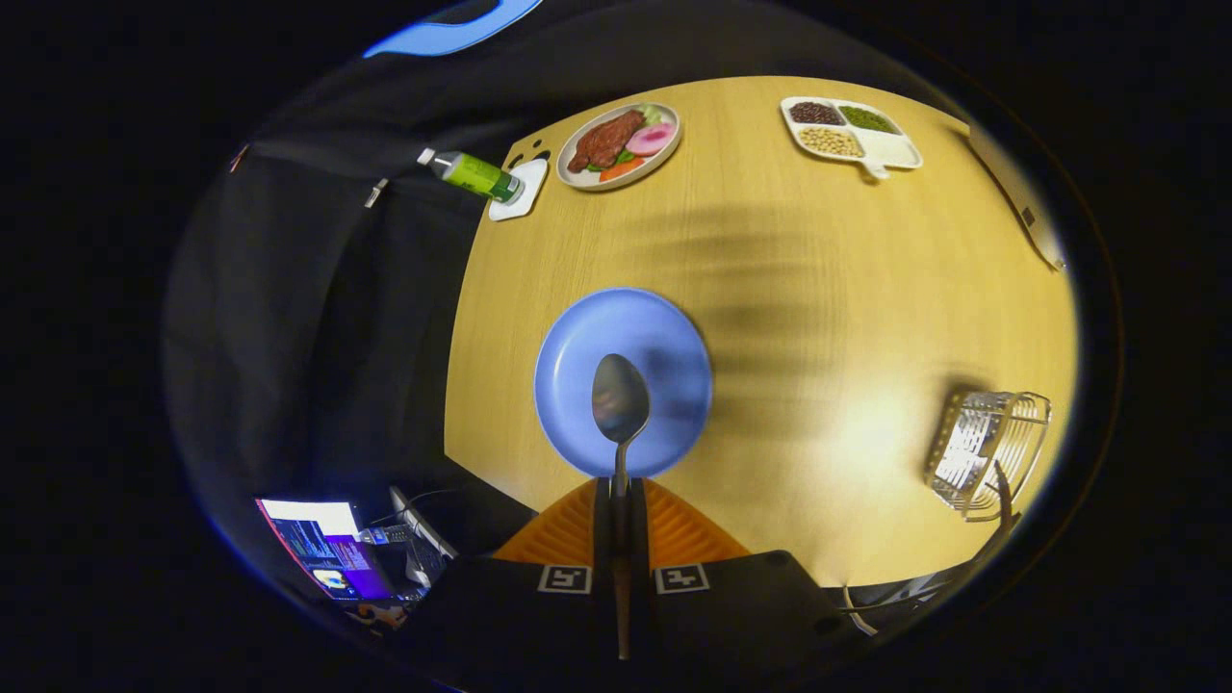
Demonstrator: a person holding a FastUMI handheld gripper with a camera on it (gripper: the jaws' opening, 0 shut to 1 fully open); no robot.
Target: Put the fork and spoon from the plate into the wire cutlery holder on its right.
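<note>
Gripper view: at bottom centre the claw [621,500] is closed narrowly on the handle of the spoon [619,402], both fingers pressing it. The spoon's bowl sticks out ahead of the fingers over the blue plate [577,356] at the centre of the frame. The wire cutlery holder [987,448] sits on the wooden counter [818,289] at lower right, well apart from the plate; a dark handle that may be the fork's pokes out of it.

spoon [620,404]: metal, above blue plate [577,356] | wire cutlery holder [987,448]: right, apart
</note>
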